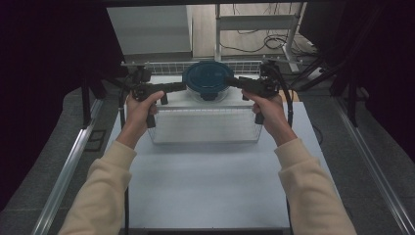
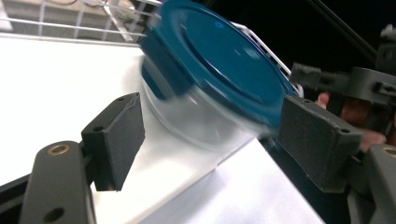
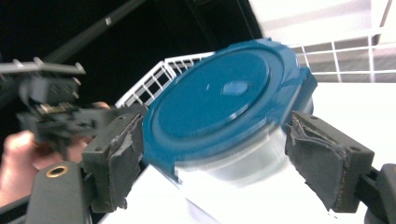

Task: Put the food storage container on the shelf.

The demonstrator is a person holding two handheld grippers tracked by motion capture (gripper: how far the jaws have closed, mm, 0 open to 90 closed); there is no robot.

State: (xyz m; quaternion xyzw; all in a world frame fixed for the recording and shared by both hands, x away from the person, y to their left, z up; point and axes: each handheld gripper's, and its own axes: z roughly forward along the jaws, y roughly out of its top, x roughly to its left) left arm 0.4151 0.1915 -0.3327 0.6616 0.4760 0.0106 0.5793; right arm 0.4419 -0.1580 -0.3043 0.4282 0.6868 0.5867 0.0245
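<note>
I see a white table (image 1: 205, 176) with a wire basket (image 1: 205, 128) at its far end, and on the white shelf (image 1: 171, 100) over that basket sits a round clear container (image 1: 208, 93) capped with a blue lid (image 1: 208, 76). It stands upright, lid up, at the far middle of the scene. Being round, it has no long axis to speak of; its only axis runs straight up through the lid, and a latch tab faces me on the near side.

What my next move hinges on: the container lies squarely between my two tools. My left gripper (image 1: 183, 87) comes in from the left, my right gripper (image 1: 230, 81) from the right, both about equally close to the lid's rim.

In the left gripper view its jaws stand spread wide, the container ahead between them, untouched as far as I can tell. In the right gripper view the jaws also gape apart, flanking the lid without clamping it. Both pictures blur there, so I judge contact uncertain.
</note>
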